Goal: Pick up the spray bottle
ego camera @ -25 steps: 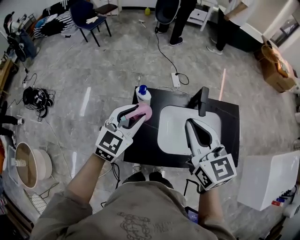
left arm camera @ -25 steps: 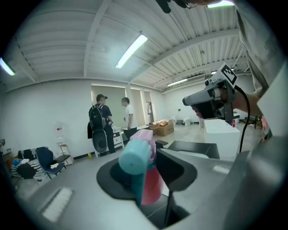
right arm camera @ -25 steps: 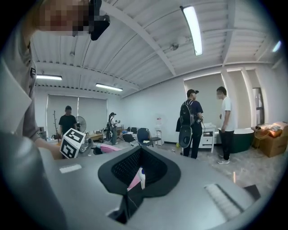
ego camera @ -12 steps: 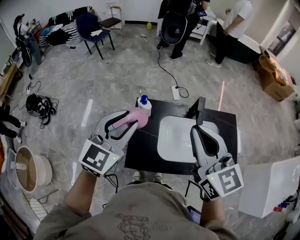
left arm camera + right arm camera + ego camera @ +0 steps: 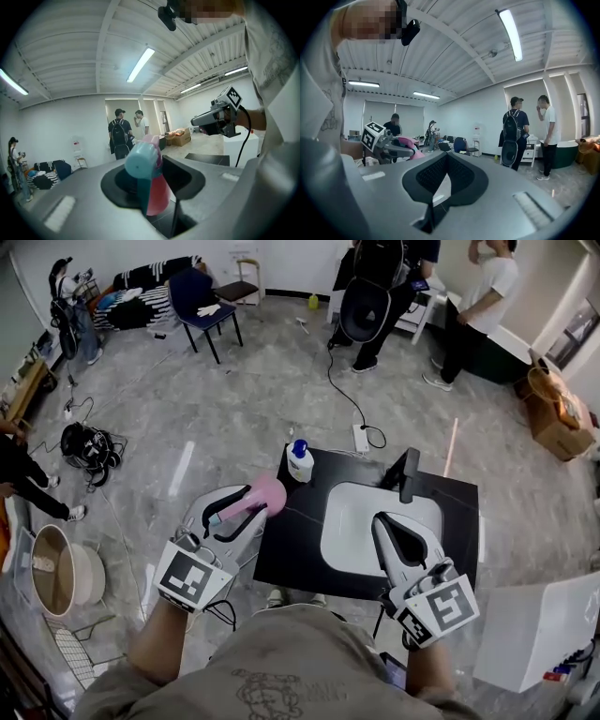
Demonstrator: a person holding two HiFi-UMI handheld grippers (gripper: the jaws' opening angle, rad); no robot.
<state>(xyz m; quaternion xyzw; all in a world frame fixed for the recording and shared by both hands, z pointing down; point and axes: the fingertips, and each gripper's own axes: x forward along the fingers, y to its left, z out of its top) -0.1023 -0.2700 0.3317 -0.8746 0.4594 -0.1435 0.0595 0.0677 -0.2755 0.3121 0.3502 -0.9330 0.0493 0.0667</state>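
Feels like a bare test lab to me: grey stone floor (image 5: 234,399), a power strip (image 5: 361,438) with trailing cable, cardboard boxes (image 5: 555,413), strip lights (image 5: 139,64), people (image 5: 480,306) standing about.

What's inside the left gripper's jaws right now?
A pink spray bottle with a teal spray head, clamped in the left gripper and lifted clear of the black counter. The jaws cover the bottle's sides, and whether it holds any liquid cannot be seen.

Bright, even light comes from ceiling tubes (image 5: 140,63), leaving pale glare streaks on the glossy floor (image 5: 178,465). Every view bows toward dark corners, and the close spray bottle (image 5: 149,180) looks soft.
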